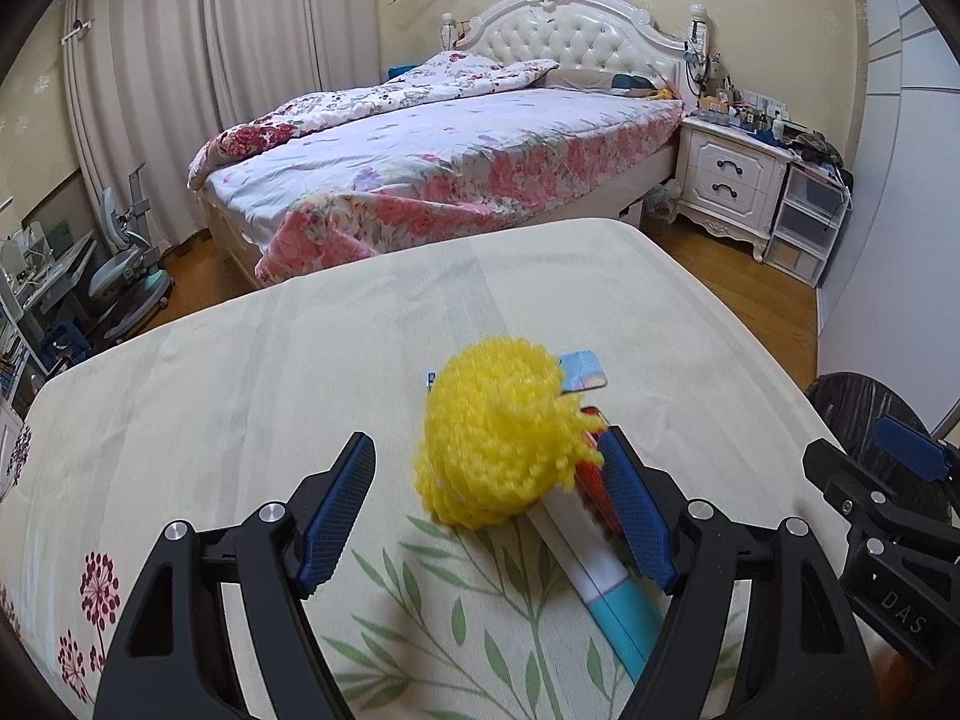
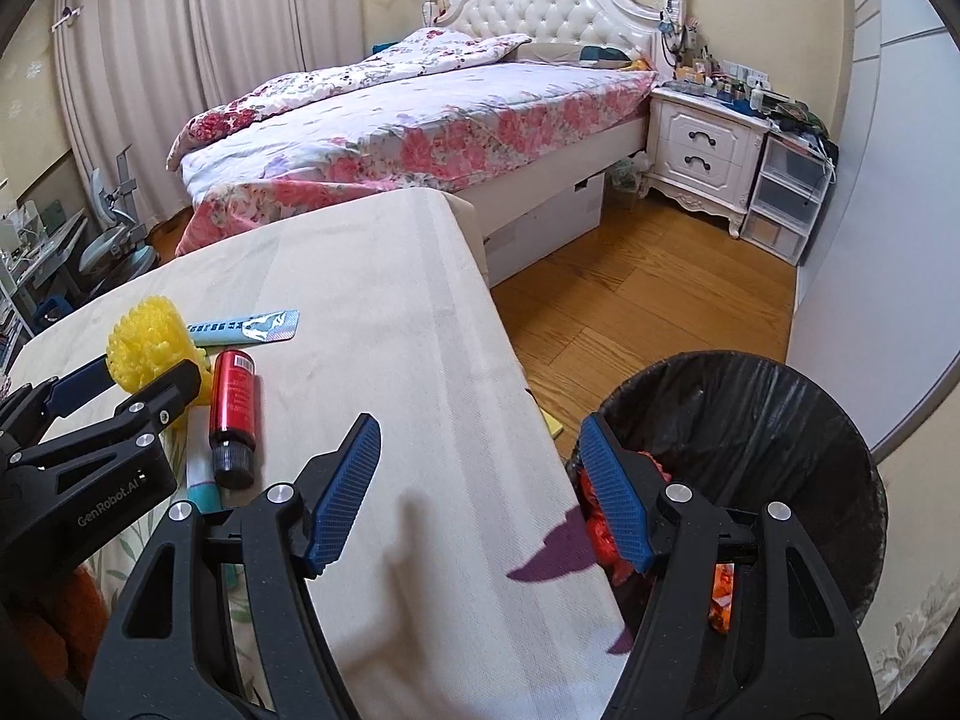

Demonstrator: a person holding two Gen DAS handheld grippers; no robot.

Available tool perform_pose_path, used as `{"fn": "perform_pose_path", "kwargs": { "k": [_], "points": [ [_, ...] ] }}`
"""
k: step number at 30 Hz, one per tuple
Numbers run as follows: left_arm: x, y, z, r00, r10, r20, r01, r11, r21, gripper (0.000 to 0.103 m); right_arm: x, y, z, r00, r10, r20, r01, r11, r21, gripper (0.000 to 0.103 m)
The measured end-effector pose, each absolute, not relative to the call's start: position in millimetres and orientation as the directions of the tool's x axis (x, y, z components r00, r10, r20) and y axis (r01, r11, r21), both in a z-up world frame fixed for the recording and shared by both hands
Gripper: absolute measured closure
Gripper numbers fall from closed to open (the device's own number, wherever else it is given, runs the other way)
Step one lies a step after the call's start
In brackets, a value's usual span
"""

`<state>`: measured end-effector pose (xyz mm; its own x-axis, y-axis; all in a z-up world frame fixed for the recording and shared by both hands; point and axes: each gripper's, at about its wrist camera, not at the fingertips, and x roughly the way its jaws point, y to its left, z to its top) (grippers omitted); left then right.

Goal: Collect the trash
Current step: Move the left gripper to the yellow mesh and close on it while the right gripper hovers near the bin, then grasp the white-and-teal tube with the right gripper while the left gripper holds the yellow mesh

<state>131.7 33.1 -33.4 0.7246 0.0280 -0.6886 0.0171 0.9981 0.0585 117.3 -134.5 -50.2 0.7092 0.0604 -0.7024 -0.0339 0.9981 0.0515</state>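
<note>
A yellow foam-net ball [image 1: 504, 438] lies on the cloth-covered table [image 1: 240, 372], between the wide-open fingers of my left gripper [image 1: 489, 480]. Under and beside it lie a white-and-teal tube [image 1: 606, 582], a red bottle [image 2: 233, 402] with a black cap, and a blue wrapper [image 2: 246, 327]. The ball [image 2: 150, 351] and my left gripper [image 2: 129, 381] also show in the right wrist view. My right gripper [image 2: 480, 468] is open and empty, held over the table's right edge beside a black-lined trash bin [image 2: 774, 420] with orange-red trash inside.
The table edge [image 2: 510, 372] drops to a wooden floor [image 2: 648, 300]. A bed [image 1: 444, 150] stands behind, a white nightstand [image 1: 729, 174] and plastic drawers [image 1: 807, 222] to its right, a desk chair [image 1: 120, 252] at far left.
</note>
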Motion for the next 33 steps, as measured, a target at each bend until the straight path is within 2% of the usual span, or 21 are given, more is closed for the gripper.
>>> {"fn": "perform_pose_path", "kwargs": {
  "k": [6,13,14,33],
  "points": [
    [138,36,-34,0.728,0.022,-0.685,0.025,0.998,0.058,0.029,123,-130,-50,0.708,0.068,-0.703,-0.043,0.998,0.053,0.035],
    [142,40,-35,0.725,0.005,-0.689,0.045,0.998,0.054,0.056,123,-129,-50,0.708,0.066,-0.704,-0.043,0.998,0.05,0.035],
    [142,41,-35,0.725,0.002,-0.689,0.048,0.997,0.054,0.057,123,-129,-50,0.707,0.066,-0.704,-0.043,0.998,0.05,0.035],
    [89,95,-24,0.74,0.059,-0.67,-0.046,0.998,0.037,0.059,95,-102,-55,0.69,0.098,-0.717,-0.108,0.994,0.032,0.035]
  ]
}}
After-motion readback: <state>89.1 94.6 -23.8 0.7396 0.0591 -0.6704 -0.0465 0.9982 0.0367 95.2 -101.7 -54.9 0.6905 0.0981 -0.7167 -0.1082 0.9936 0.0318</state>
